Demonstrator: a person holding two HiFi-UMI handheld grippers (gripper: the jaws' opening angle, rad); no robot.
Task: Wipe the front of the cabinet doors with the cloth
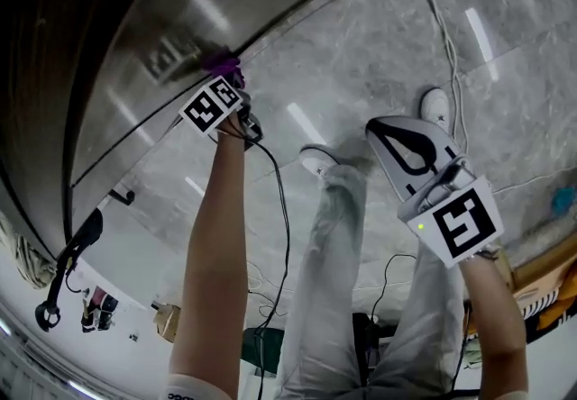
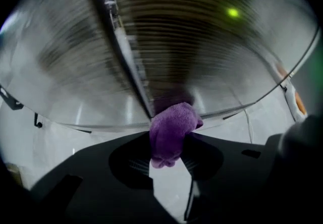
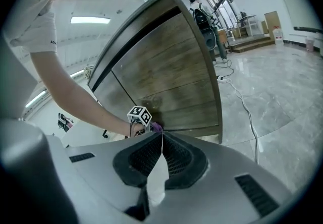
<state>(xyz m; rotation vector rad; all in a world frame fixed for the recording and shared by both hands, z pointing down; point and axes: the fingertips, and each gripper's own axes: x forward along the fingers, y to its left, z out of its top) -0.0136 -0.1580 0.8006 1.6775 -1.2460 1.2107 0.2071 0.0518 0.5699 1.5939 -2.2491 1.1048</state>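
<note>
Purple cloth (image 2: pixel 171 129) against cabinet door (image 1: pixel 198 20) (white cable (image 3: pixel 249 117) nearby).

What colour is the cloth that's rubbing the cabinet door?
Purple. The cloth shows best in the left gripper view, pinched by the left gripper.

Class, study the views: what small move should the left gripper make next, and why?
Probably slide the left gripper sideways along the cabinet door, pressing lightly. Its jaws are shut on the purple cloth, which sits at the door's lower edge beside the seam, so most of the face lies ahead.
</note>
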